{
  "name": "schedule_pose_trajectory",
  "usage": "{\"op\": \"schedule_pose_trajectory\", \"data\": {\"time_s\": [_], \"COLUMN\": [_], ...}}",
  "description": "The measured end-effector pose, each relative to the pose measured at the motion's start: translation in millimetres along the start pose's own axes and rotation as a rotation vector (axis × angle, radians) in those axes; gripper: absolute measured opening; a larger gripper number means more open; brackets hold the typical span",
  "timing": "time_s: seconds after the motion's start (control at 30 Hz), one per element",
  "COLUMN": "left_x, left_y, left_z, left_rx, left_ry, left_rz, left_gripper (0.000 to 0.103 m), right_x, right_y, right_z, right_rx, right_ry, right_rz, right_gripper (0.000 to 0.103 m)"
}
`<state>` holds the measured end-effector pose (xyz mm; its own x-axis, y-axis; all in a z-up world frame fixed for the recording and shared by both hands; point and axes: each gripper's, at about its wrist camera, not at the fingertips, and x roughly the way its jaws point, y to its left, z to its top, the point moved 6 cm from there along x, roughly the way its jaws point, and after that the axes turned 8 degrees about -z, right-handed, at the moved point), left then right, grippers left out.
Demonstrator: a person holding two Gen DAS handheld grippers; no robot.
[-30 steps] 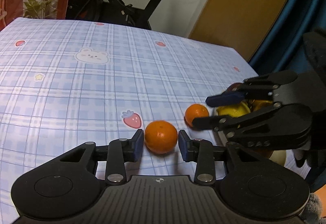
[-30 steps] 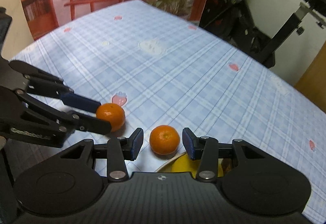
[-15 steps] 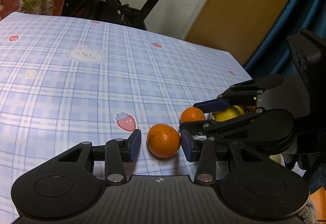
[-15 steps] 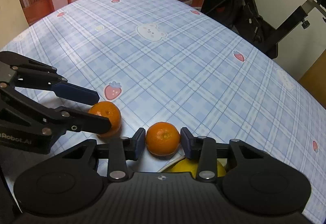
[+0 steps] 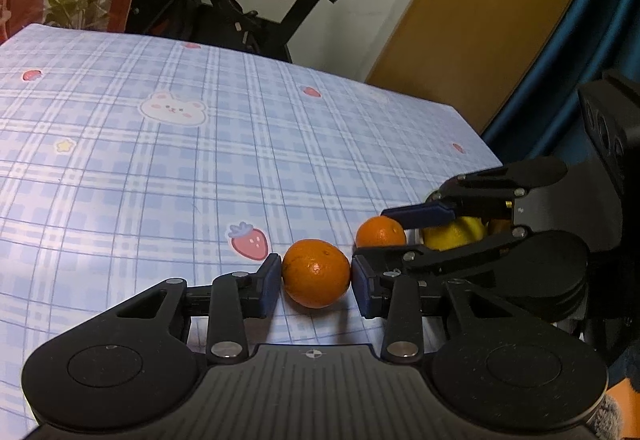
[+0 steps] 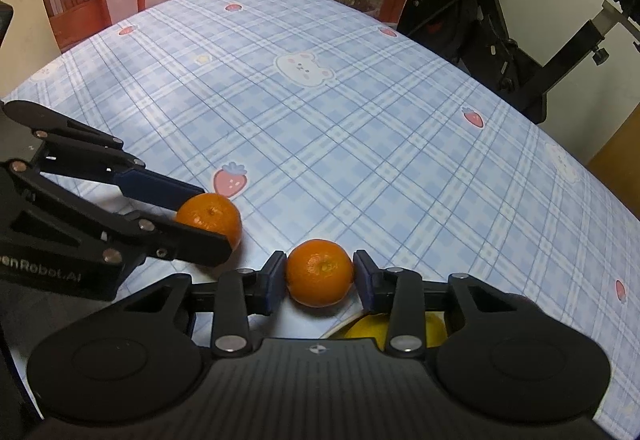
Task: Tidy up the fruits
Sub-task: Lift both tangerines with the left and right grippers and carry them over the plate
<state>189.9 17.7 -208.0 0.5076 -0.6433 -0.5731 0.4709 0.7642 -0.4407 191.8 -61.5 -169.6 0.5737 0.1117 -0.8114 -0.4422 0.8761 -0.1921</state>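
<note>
Both tongs pinch fruit: left gripper [image 5: 316, 280] is closing on its tangerine [image 5: 316, 272], right gripper [image 6: 320, 282] clamps another tangerine [image 6: 320, 272], presumably so each lifts cleanly toward the plate [image 6: 340, 326] beneath.

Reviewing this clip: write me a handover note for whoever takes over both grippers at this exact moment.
Left gripper: fingers closing on the left mandarin, both pads at its sides.
Right gripper: fingers against the right mandarin.
Both mandarins sit side by side on the plaid tablecloth and do not look lifted.
A lemon lies in a white dish just under the right gripper; the dish is mostly hidden.
Done: both grasps lined up.
Left: firm up the grips, lift, and probably place both mandarins with the lemon.
</note>
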Motion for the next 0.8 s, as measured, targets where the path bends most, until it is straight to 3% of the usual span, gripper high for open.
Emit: {"op": "schedule_pose_trajectory", "data": {"time_s": [0.8], "left_x": [-21], "left_y": [-26], "left_z": [20], "left_rx": [0.069], "left_ry": [-0.065], "left_rz": [0.037], "left_gripper": [0.040], "right_x": [-47], "right_y": [-11], "right_z": [-3], "right_rx": [0.022], "right_ry": [-0.135], "right_rz": [-0.025], "right_gripper": [0.039]}}
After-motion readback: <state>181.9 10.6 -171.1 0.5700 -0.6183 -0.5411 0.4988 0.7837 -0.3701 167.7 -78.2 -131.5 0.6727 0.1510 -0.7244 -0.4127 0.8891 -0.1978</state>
